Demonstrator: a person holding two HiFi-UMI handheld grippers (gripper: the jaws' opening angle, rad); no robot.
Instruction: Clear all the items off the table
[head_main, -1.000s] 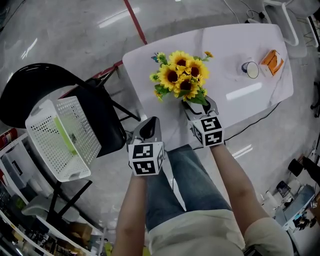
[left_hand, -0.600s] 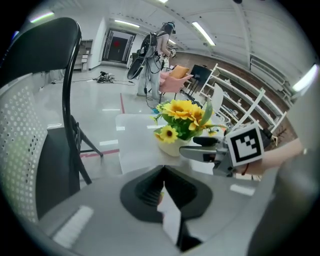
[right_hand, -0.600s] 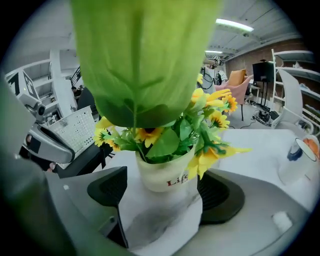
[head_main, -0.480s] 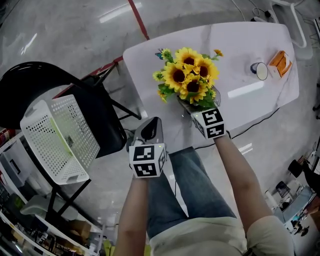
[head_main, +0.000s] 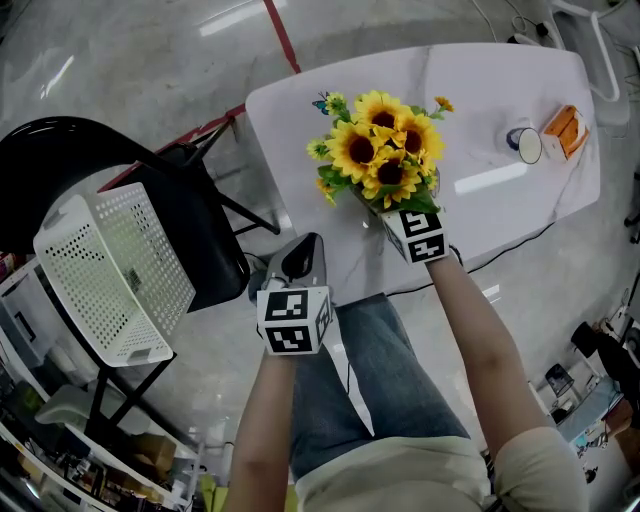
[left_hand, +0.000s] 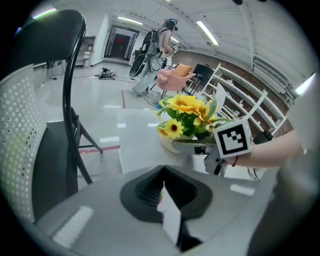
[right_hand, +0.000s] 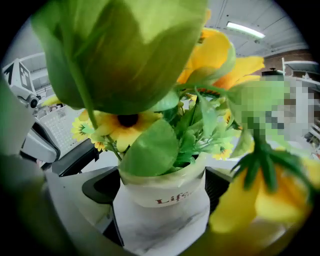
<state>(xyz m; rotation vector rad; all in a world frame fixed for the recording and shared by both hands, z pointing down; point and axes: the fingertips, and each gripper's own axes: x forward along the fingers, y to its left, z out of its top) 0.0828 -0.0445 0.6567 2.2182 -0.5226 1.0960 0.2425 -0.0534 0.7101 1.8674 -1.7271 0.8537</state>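
Bench (head_main: 330, 110), white and glossy, carries a potted bunch of sunflowers (head_main: 385, 150), which stands upright on the side of the top nearest the person. A black chair (head_main: 200, 230) stands off the bench's end, well to the left of the sunflower pot in the head view. A white perforated basket (head_main: 110, 270) sits farther left of the pot, beyond the chair's seat. The person's legs, in blue jeans (head_main: 370, 370), lie below the pot in the head view, with both bare forearms reaching up toward it.

The right gripper (head_main: 405, 222) is at the pot's near side, its marker cube just below the leaves. Its fingers are apart and have just been opening. In the right gripper view the white marbled pot (right_hand: 165, 210) stands between them, with a dark pad (right_hand: 97, 187) to one side of its wall; green leaves and yellow blooms fill the view above the rim. The left gripper (head_main: 300, 252) hangs off the bench, below and left of the pot and well apart from it. Its fingers (left_hand: 170, 200) are pressed together with nothing between them.

A small round cup (head_main: 524, 144) stands on the bench to the right of the pot, well apart from it. A small orange carton (head_main: 563, 130) lies just beyond the cup, farther from the pot.
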